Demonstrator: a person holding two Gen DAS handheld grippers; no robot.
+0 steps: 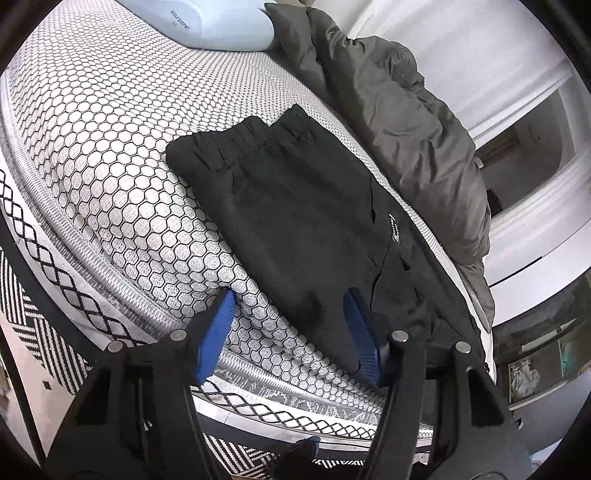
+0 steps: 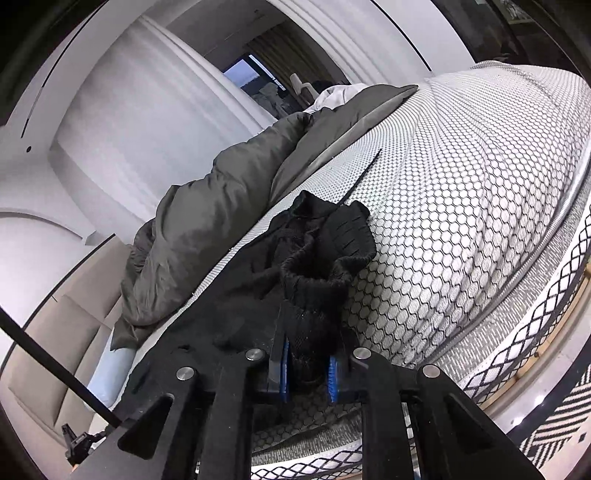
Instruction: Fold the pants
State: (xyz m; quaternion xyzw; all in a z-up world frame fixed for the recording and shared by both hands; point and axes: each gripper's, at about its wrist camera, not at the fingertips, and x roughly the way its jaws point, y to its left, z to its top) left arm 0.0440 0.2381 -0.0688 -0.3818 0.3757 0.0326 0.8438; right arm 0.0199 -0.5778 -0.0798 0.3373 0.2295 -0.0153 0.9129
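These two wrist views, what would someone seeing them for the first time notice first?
Black pants lie stretched over a mattress with a bold honeycomb pattern, a rumpled grey duvet heaped along their far side. In the right wrist view, the right gripper is shut on a ribbed cuff of the pants. The left gripper stands open at the garment's near edge, one blue finger on the fabric.

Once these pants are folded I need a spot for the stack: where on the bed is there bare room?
Bare mattress lies open between the black pants and the pale pillow. The other side is crowded: the grey duvet is bunched right alongside the pants.
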